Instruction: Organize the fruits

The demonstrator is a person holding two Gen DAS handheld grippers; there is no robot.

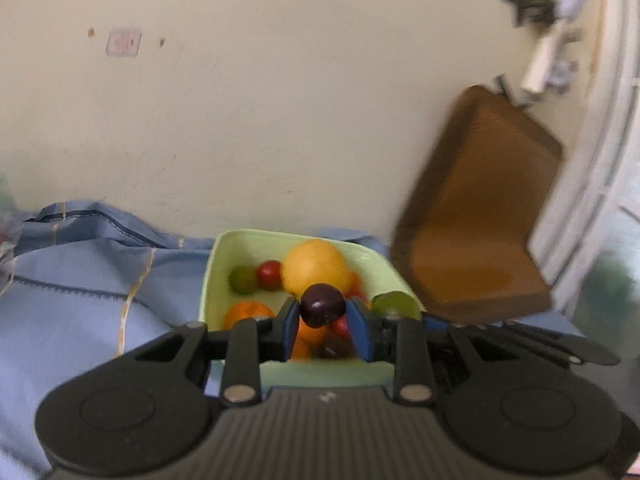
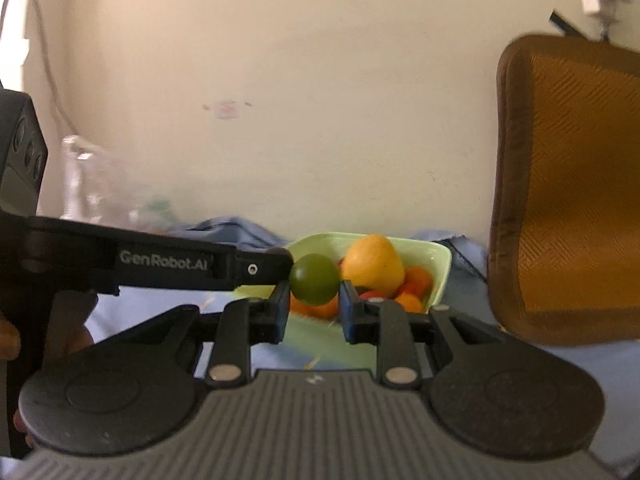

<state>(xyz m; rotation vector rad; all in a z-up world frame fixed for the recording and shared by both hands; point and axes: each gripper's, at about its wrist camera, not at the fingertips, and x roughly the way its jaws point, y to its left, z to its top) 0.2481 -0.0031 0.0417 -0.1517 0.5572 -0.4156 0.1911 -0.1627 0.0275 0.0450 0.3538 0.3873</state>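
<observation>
A pale green bowl [image 1: 212, 264] sits on the blue cloth and holds several fruits: a big yellow one [image 1: 314, 266], oranges, a small red one [image 1: 269, 274] and a green one [image 1: 242, 280]. My left gripper [image 1: 323, 312] is shut on a dark purple plum [image 1: 322, 305], held above the bowl's near side. My right gripper [image 2: 314, 300] is shut on a green round fruit [image 2: 314, 279], held in front of the same bowl [image 2: 438, 264]. The green fruit also shows at the right of the left wrist view [image 1: 394, 303]. The left gripper's arm [image 2: 160, 264] crosses the right wrist view.
A blue tablecloth [image 1: 80, 280] covers the table. A brown chair back [image 1: 476, 216] stands right of the bowl, close to it, also in the right wrist view [image 2: 568, 200]. A clear glass item [image 2: 86, 184] stands at the back left. A cream wall lies behind.
</observation>
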